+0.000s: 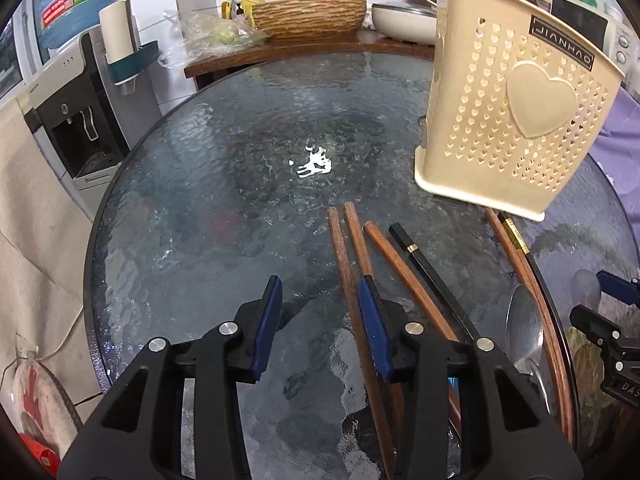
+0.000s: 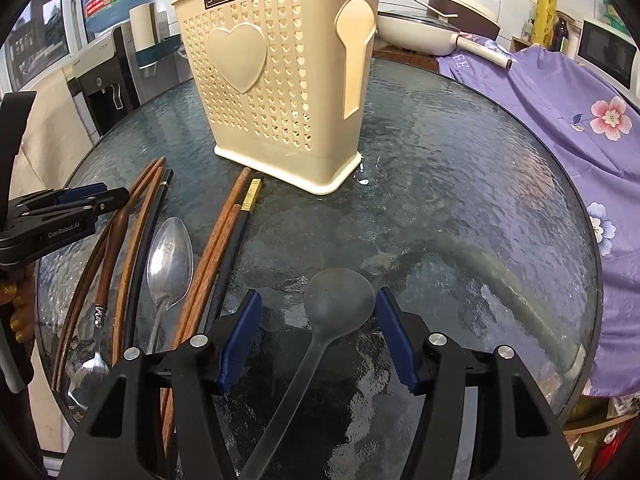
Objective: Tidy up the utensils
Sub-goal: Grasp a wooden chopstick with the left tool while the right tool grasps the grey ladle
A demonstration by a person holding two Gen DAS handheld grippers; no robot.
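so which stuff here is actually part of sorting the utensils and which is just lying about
Part of the job: beige holder, wooden chopsticks, black chopsticks, metal spoon, translucent spoon.

Just lying about: purple floral cloth, water dispenser, pan, woven basket.

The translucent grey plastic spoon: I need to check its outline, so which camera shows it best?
The right wrist view: the translucent grey plastic spoon lies whole between the open right gripper fingers, untouched. The left wrist view catches only a faint bowl at its right edge.
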